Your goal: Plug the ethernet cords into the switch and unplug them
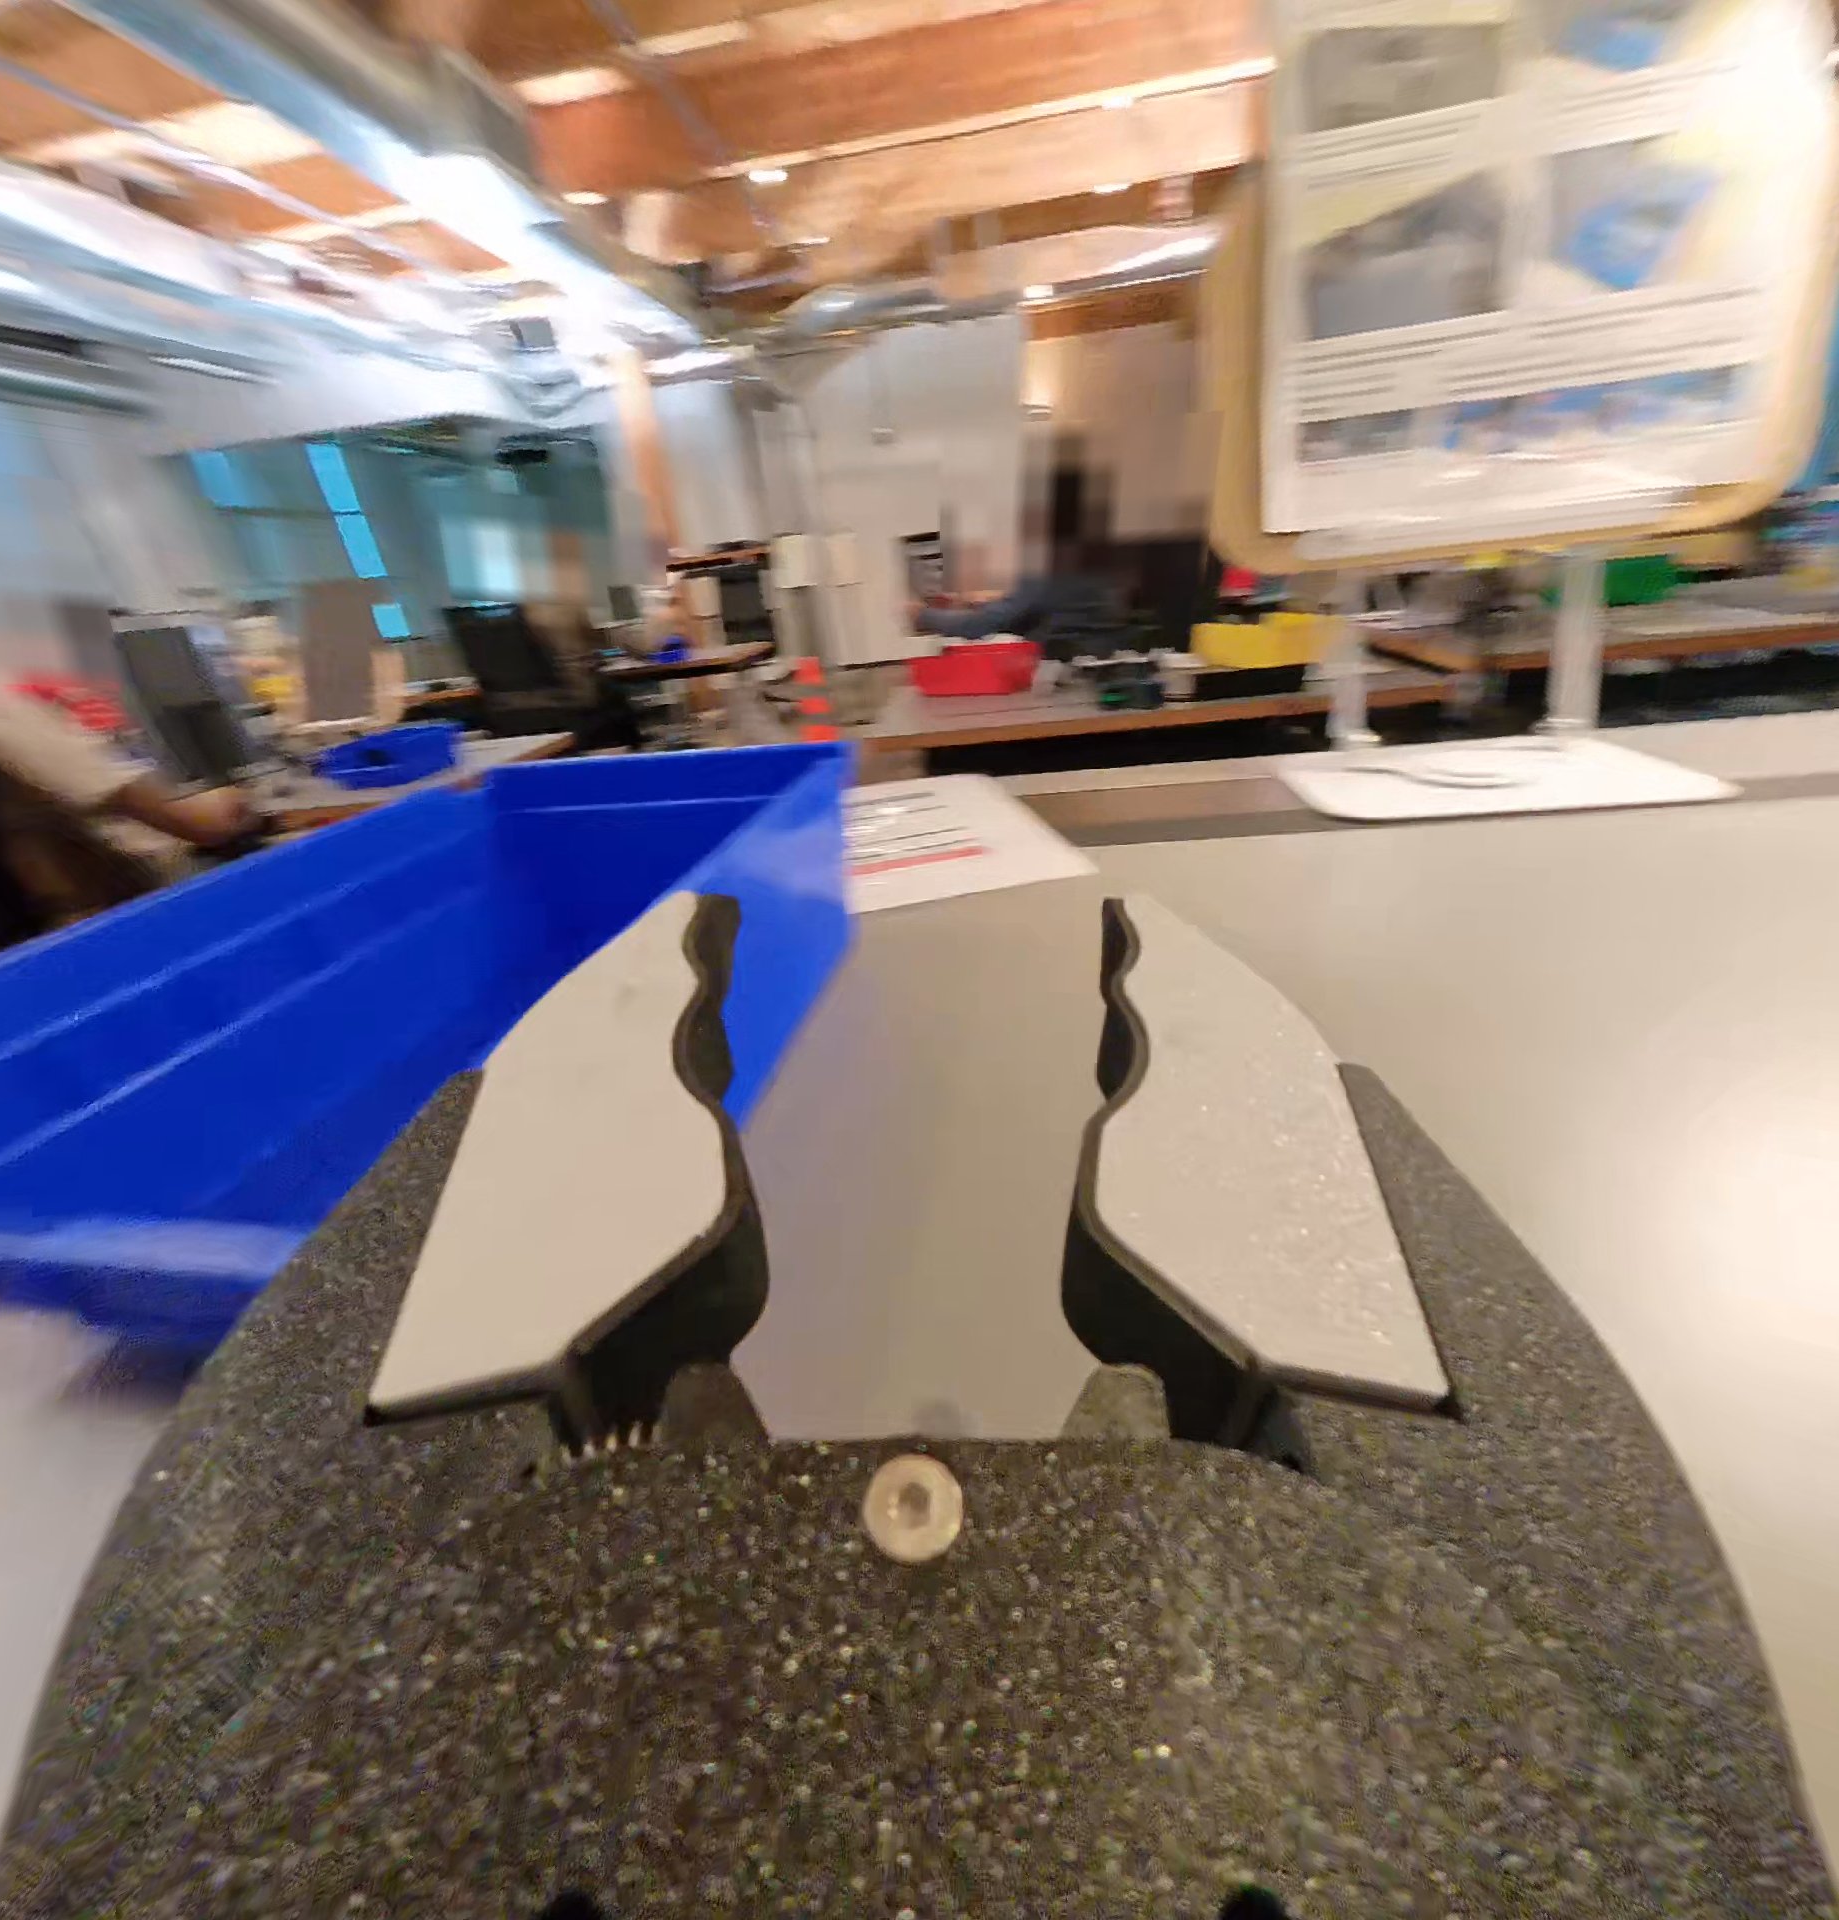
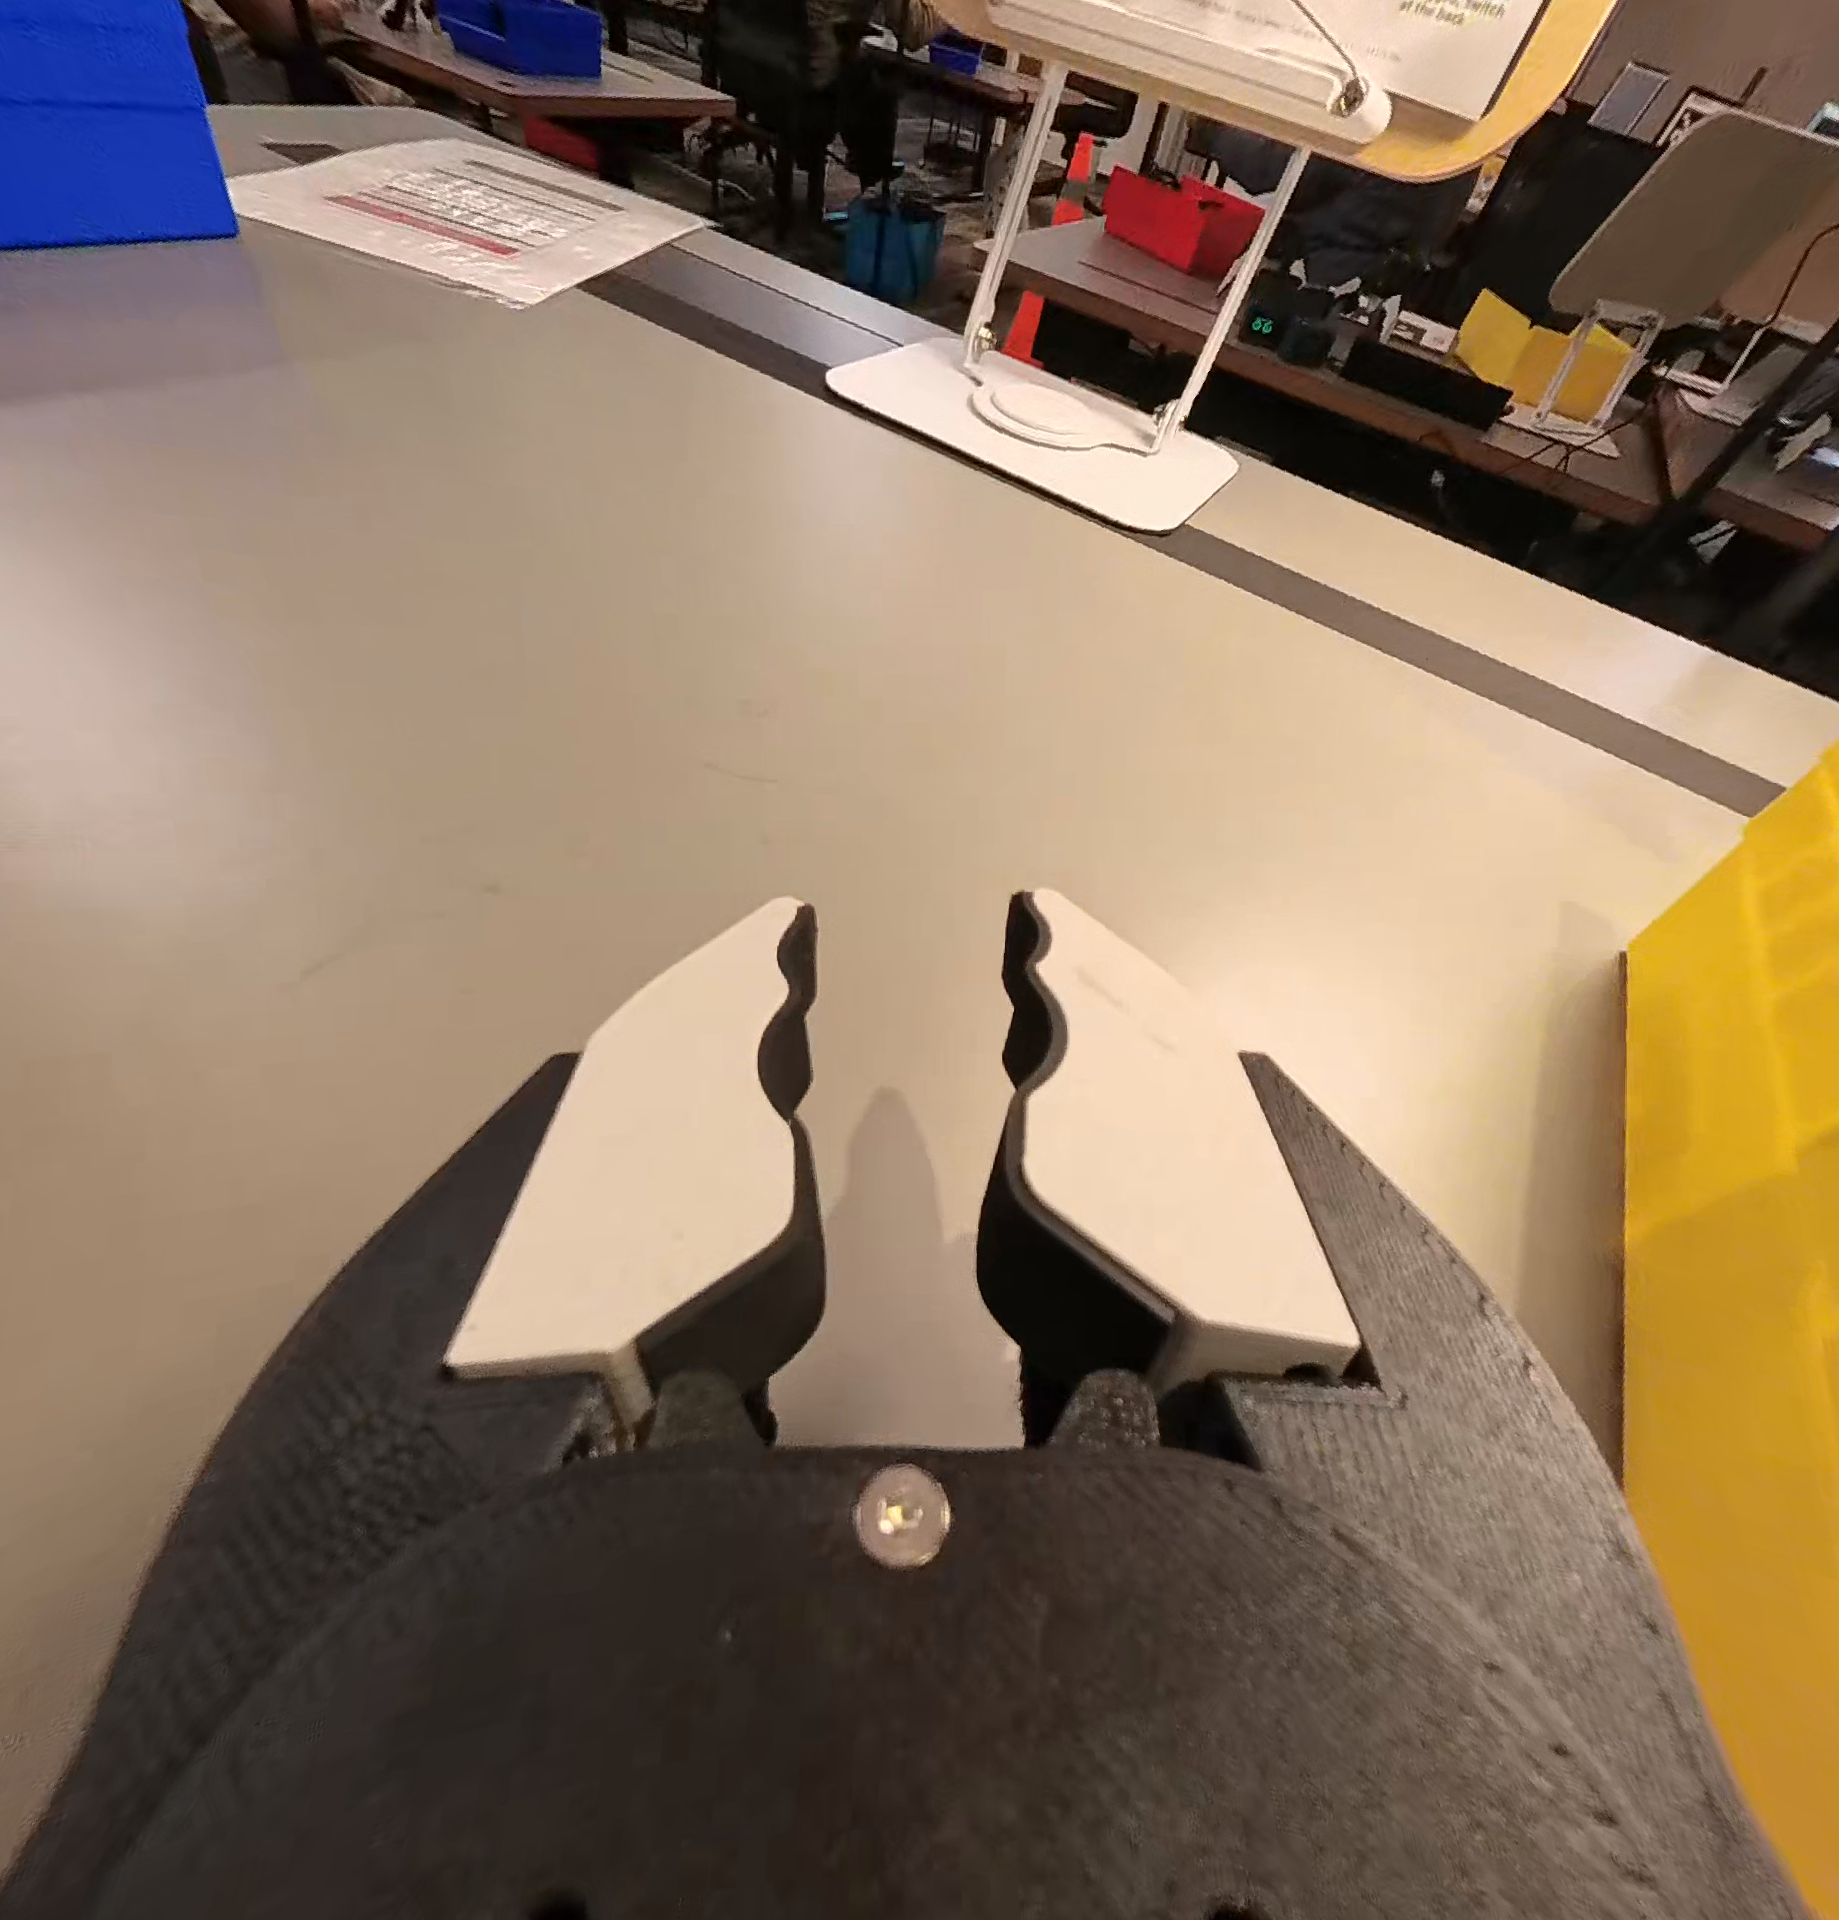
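No ethernet cord and no switch show in either view. My left gripper [image 1: 920, 914] is open and empty, held just above the grey table [image 1: 1414, 1039], with its left finger in front of the long blue bin [image 1: 375, 987]. The left wrist view is blurred. My right gripper [image 2: 910, 914] is open and empty over the grey table [image 2: 479, 675], with the yellow bin [image 2: 1756, 1195] close on its right.
A laminated sheet [image 2: 458, 208] lies at the table's far edge beside the blue bin [image 2: 73, 125]. A white stand [image 2: 1040, 416] holding a board [image 1: 1538, 270] stands on the far edge. Other benches with bins and people sit beyond. One gripper's finger ends stand about 50 cm off the other's.
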